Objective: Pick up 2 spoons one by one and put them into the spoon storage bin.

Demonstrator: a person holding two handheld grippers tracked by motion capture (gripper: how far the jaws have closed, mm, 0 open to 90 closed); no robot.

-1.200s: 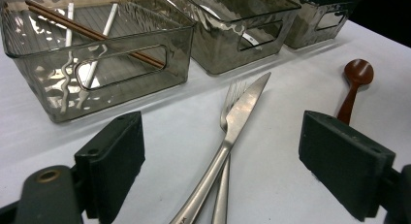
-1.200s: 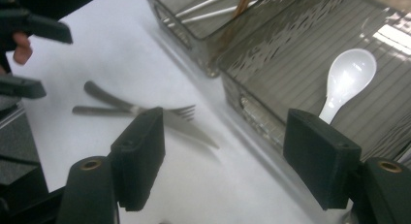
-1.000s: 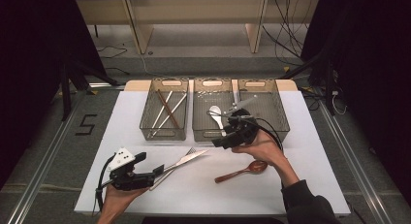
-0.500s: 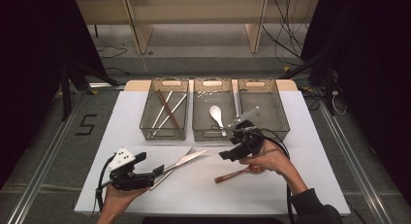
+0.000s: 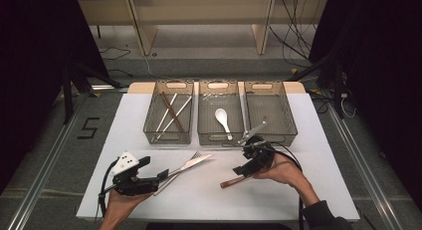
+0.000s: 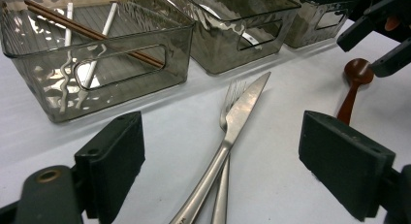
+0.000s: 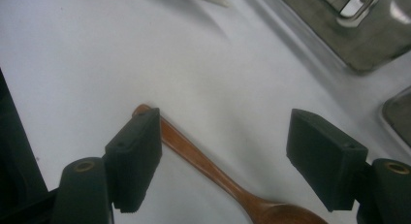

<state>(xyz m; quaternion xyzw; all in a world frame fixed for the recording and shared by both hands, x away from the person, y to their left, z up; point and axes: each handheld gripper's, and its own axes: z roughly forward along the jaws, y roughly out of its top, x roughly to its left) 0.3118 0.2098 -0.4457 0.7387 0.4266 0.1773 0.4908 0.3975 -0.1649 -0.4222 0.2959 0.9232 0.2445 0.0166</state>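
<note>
A brown wooden spoon (image 5: 230, 181) lies on the white table, its handle (image 7: 194, 153) running between the open jaws of my right gripper (image 7: 228, 153). That gripper (image 5: 245, 170) hangs low over the spoon, in front of the middle bin. A steel knife (image 5: 191, 164) and a fork (image 6: 233, 90) lie crossed at the table's middle left. My left gripper (image 5: 155, 170) stands open just short of their handles; the knife (image 6: 235, 120) points away between its jaws. The spoon's bowl (image 6: 357, 70) also sits under the right gripper (image 6: 380, 37).
Three clear grey bins stand in a row at the back. The left bin (image 5: 166, 139) holds chopsticks (image 5: 171, 110), the middle bin (image 5: 219, 139) a white spoon (image 5: 222, 118), and the right bin (image 5: 293, 133) looks bare. The white table (image 5: 209, 202) ends close to the person.
My right gripper has come down and back from the front of the middle bin to the wooden spoon. The left gripper, knife and fork have stayed put.
</note>
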